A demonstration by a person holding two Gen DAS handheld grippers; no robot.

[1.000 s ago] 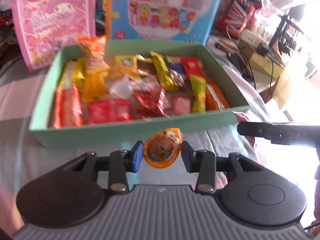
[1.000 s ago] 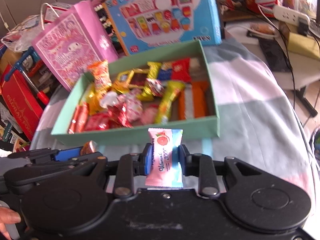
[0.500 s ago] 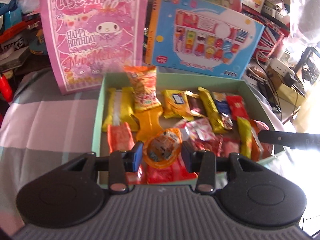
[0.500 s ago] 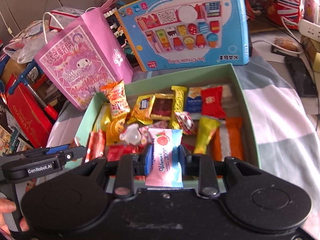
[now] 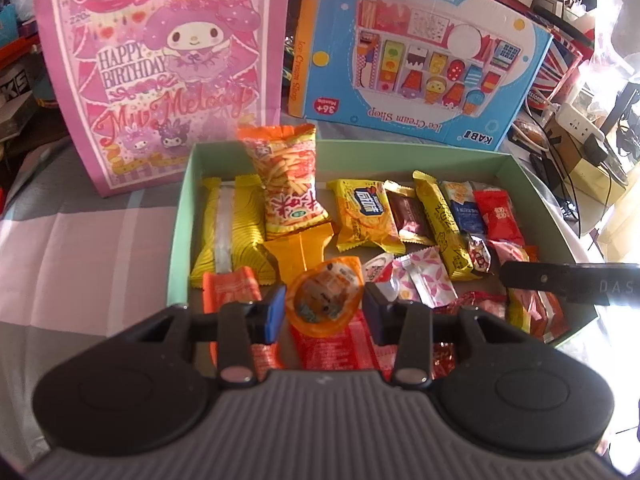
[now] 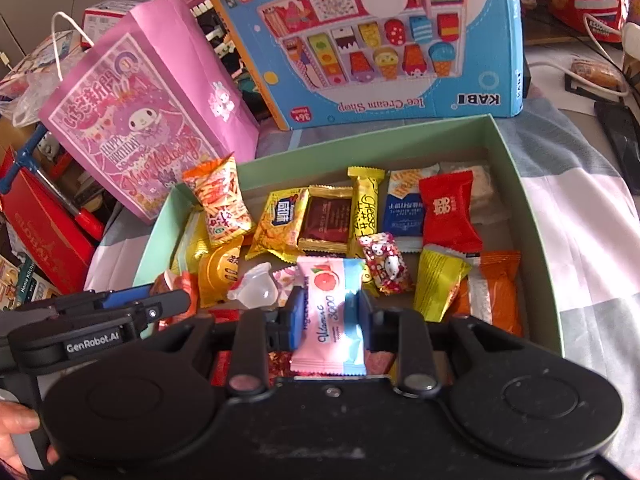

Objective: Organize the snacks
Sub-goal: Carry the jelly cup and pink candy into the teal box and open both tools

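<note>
The supporting surface is covered by a checked cloth (image 5: 92, 240) in pink, grey and pale blue squares. A shallow green box (image 5: 181, 224) is set directly on it. A pink gift bag (image 5: 160, 72) and a blue toy box (image 5: 420, 56) are stood upright just behind the green box.

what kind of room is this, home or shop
Most likely a cluttered room at home: a checked bedsheet-like cloth under the snack box, a birthday gift bag, a toy box and a power strip.
</note>
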